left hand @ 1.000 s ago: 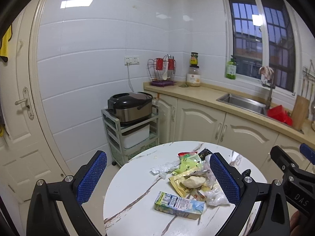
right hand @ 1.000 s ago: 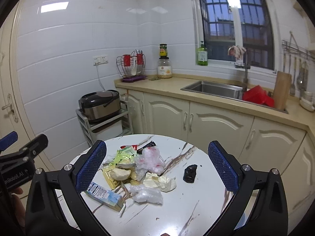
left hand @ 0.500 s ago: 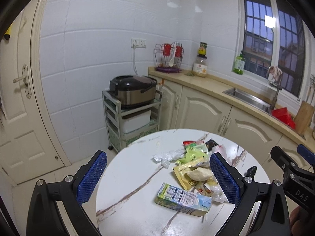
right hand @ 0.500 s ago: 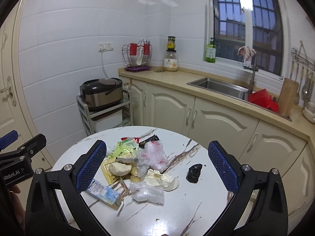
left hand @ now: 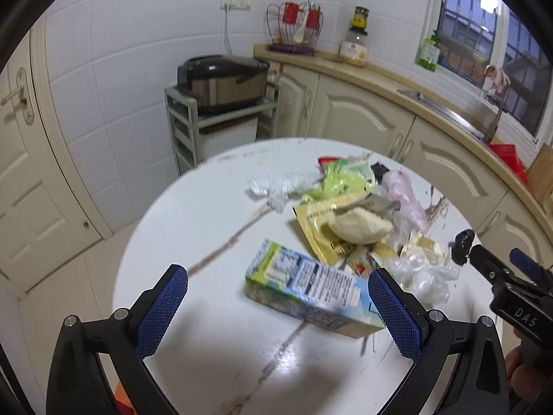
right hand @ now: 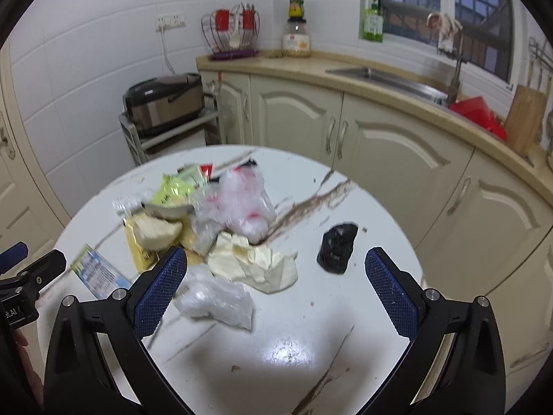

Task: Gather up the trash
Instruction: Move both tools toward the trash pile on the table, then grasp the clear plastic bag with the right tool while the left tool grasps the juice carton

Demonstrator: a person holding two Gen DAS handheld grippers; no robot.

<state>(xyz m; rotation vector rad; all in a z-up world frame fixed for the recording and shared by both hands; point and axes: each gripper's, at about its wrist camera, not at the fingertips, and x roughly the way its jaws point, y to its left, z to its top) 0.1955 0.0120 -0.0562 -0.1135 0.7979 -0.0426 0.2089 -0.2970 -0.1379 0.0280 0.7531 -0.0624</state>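
Round marble table with trash heaped at its far right. Left gripper, jaws apart and empty, hangs over the near edge with the drink carton lying between its pads, apparently lined up for a first pick. Right gripper, likewise apart and empty, frames the cream paper wad and black scrap. Compared with a second ago, both grippers sit lower and closer, so the table fills more of each view.
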